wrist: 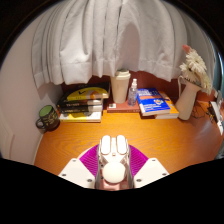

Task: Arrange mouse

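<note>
A wooden desk point(70, 145) stands before a wall hung with white curtains point(100, 40), and along its far edge sit a stack of books point(82, 103), a blue book point(155, 103), a vase of dried flowers point(189, 88), a bottle point(132, 90) and a green mug point(47, 118). At the near edge, the gripper point(113, 168) is closed on a white mouse point(113, 157), both purple pads point(90, 157) pressing its sides.

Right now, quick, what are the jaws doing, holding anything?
Gripper: closed on the white mouse; both purple pads press its sides above the wooden desk.
</note>
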A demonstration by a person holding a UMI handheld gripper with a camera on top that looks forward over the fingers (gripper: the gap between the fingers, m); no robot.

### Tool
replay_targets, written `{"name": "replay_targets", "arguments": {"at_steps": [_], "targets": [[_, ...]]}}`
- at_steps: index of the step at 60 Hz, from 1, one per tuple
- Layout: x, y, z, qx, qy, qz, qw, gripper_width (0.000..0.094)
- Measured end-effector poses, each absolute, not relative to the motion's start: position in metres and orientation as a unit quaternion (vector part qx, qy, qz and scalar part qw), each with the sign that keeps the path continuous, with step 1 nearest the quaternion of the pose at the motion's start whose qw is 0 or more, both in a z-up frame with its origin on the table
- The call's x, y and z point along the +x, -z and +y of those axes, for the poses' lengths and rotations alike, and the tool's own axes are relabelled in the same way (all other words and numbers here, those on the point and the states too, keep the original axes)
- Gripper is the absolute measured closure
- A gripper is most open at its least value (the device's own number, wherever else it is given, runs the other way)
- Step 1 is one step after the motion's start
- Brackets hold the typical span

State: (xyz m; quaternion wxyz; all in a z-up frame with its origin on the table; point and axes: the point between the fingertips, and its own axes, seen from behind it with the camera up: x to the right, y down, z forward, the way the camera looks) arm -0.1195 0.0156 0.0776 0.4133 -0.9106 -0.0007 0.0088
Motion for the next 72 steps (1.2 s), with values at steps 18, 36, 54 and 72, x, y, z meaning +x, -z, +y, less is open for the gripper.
{"name": "replay_targets", "arguments": {"at_steps": [18, 36, 54, 72], "targets": [[-0.141, 0.015, -0.009, -0.932, -0.013, -0.014, 0.361, 0.0544], [-0.135, -0.003, -0.015, -0.933, -0.018, 0.002, 0.36, 0.0127], [-0.119, -0.127, -0.059, -0.906, -0.038, 0.0, 0.422, 0.0124], [-0.085, -0.206, -0.147, -0.882, -0.03, -0.02, 0.469, 0.013]]}}
